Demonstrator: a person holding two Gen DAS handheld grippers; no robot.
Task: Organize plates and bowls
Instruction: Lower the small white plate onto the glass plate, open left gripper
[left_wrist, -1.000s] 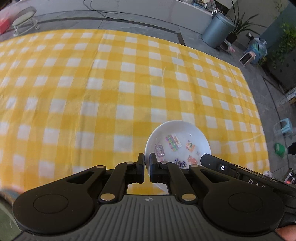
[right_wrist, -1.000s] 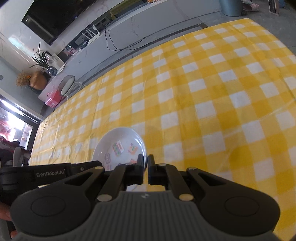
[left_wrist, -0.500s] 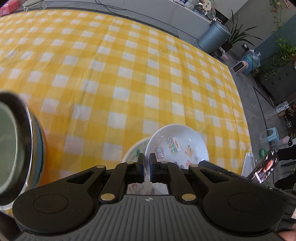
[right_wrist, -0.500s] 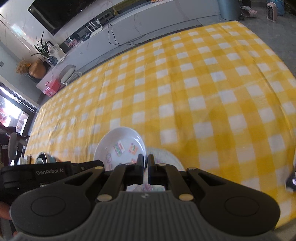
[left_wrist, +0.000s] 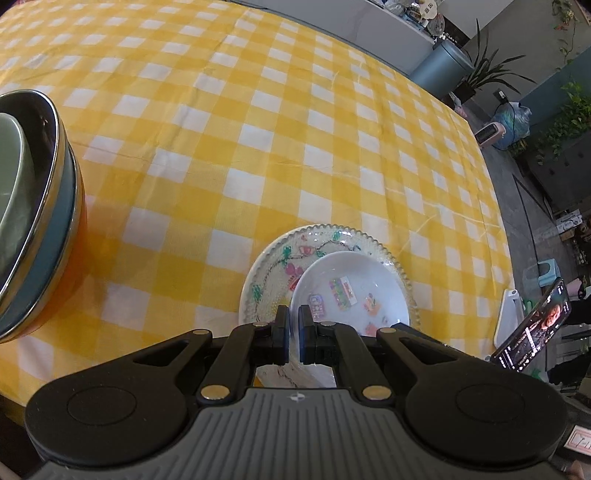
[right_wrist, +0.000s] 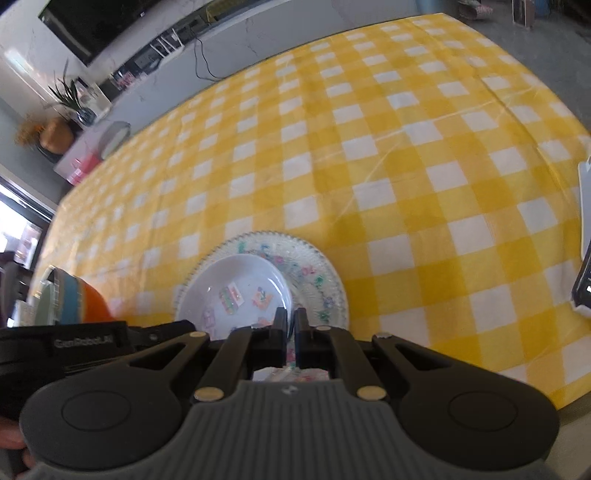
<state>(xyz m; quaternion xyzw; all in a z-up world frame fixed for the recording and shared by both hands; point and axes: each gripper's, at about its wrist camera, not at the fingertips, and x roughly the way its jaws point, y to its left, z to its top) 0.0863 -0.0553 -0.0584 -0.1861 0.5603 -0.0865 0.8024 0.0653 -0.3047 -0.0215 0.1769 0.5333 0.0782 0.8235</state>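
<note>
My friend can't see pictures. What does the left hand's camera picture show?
The left gripper is shut on the rim of a white bowl with colourful stickers inside, above a patterned glass plate on a yellow checked tablecloth. At the left edge is a stack of bowls, the outer one orange and blue.

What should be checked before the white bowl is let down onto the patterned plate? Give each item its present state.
1. Left gripper shut on the white bowl rim: ok.
2. Right gripper shut on the opposite rim: ok.
3. Bowl over the patterned plate: ok, but off-centre.
4. Bowl resting on plate: cannot tell.
5. Stacked bowls stand apart from the plate: ok.
6. Phone at table edge, apart: ok.
</note>
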